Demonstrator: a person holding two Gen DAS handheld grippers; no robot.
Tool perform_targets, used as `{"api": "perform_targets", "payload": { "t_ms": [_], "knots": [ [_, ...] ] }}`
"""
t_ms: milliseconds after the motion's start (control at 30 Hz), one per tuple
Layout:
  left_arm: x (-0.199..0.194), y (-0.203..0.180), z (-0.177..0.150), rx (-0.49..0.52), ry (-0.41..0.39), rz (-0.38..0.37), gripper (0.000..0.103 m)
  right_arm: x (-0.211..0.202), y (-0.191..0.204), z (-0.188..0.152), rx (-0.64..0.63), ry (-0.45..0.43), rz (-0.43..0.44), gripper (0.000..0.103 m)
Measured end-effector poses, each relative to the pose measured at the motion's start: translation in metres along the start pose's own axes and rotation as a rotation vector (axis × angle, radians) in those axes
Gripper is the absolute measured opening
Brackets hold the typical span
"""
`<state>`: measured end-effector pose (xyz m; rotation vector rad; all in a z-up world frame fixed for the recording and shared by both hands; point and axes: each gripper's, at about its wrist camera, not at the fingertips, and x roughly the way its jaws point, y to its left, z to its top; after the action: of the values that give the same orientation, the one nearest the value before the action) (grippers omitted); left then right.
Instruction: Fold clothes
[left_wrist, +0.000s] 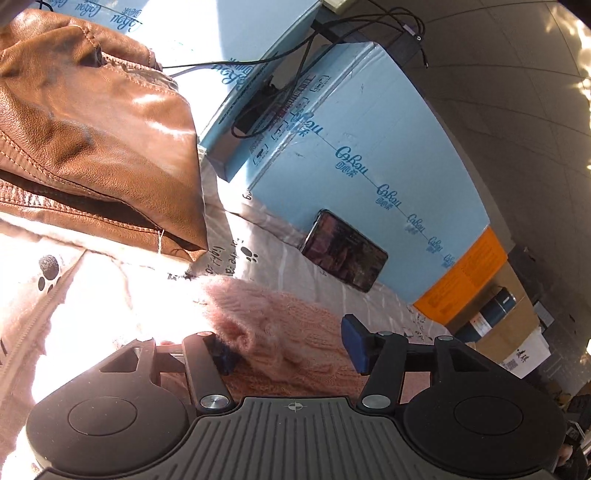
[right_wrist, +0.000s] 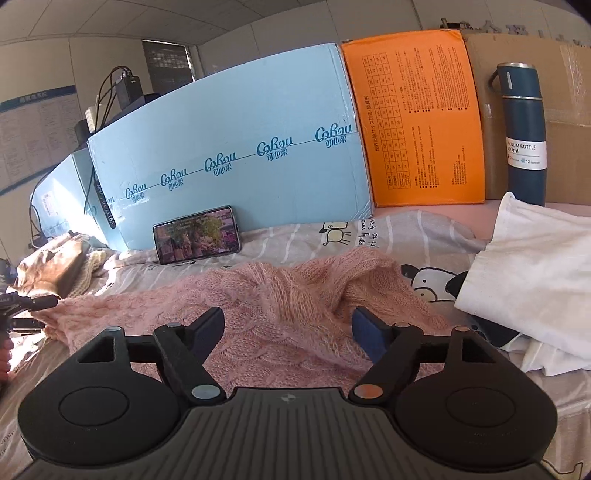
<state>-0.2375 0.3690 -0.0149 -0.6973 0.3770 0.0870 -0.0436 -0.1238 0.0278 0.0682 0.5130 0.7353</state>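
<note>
Pink cable-knit sweater (right_wrist: 280, 295) lies rumpled, fuzzy, between both spread tongs (right_wrist: 288, 328).

Grey tiled wall (left_wrist: 517, 92), dark shuttered window (right_wrist: 168, 61), blue cartons (right_wrist: 229, 147) along the bed's (right_wrist: 295, 236) far edge, strong sunlight

Glare washes out the bedsheet (left_wrist: 110, 295) beside the left claw (left_wrist: 288, 349).

We note a phone (right_wrist: 197, 234) propped against the blue carton (right_wrist: 229, 147). At its 3 o'clock: orange box (right_wrist: 413, 118), then a dark blue vacuum bottle (right_wrist: 524, 136) before a brown carton (right_wrist: 565, 110).
</note>
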Motion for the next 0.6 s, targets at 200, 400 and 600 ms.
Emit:
{"api": "perform_targets", "payload": {
  "t_ms": [200, 400, 600],
  "knots": [
    [0.0, -0.003, 0.0, 0.042, -0.011, 0.009, 0.019, 0.005, -0.014, -0.014, 0.04, 0.029, -0.09, 0.071],
    [-0.006, -0.01, -0.002, 0.088, -0.036, 0.009, 0.016, 0.016, -0.014, -0.017, 0.033, -0.023, -0.209, 0.04],
    [-0.005, -0.007, 0.0, 0.068, -0.032, 0.023, 0.016, 0.003, -0.001, -0.006, -0.096, -0.128, -0.214, 0.074]
  ]
}}
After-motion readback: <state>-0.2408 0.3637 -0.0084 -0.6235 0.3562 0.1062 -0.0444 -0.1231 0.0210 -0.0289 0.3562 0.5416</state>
